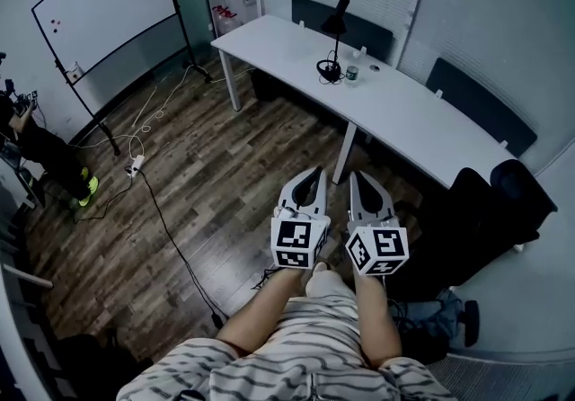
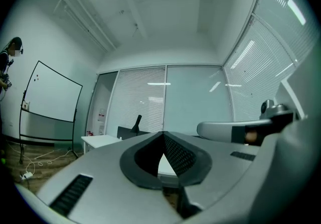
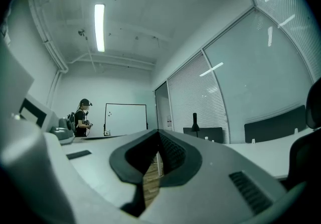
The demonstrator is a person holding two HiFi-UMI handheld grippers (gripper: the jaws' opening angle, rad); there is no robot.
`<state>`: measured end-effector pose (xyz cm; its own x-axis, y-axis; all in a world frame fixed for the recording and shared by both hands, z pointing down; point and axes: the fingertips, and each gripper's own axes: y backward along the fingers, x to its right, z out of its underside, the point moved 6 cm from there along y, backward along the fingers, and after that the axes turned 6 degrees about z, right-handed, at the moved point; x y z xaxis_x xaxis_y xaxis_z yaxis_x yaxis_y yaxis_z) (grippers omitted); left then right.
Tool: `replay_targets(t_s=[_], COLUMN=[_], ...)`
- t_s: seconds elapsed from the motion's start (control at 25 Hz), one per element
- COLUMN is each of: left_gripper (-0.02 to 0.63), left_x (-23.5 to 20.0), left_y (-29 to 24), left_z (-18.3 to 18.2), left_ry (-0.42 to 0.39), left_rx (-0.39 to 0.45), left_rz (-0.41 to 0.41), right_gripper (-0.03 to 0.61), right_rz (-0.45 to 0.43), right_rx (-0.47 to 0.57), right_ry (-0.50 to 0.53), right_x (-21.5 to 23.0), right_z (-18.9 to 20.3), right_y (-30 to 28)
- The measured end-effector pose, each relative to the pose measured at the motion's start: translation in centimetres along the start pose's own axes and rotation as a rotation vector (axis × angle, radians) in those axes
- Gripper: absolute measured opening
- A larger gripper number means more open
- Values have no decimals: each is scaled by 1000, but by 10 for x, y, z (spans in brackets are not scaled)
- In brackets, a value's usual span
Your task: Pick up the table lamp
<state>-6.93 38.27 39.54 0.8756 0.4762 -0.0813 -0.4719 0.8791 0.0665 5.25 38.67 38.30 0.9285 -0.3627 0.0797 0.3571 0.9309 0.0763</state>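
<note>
My left gripper [image 1: 318,172] and right gripper [image 1: 354,175], both closed and empty, face the upright black table lamp [image 1: 335,26] far ahead.

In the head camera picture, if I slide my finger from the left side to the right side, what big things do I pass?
whiteboard → table lamp → black chair

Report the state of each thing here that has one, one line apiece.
Lamp: upright on the table, untouched.
Left gripper: shut, empty.
Right gripper: shut, empty.
Bottle: upright, beside the lamp.
Whiteboard: standing, nearly blank.
</note>
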Motion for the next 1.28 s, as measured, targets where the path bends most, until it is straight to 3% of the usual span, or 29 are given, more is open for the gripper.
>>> replay_targets(t_s=[0.6, 1.28], left_gripper=[6, 6], left_x=[-36, -108], left_y=[-49, -191], left_z=[9, 37], left_ry=[-26, -27], left_rx=[-11, -35], left_rz=[-1, 11], right_gripper=[11, 11], right_rz=[16, 36], right_rx=[22, -13], right_ry=[-23, -24], right_x=[19, 83], right_z=[14, 48], right_y=[-59, -192])
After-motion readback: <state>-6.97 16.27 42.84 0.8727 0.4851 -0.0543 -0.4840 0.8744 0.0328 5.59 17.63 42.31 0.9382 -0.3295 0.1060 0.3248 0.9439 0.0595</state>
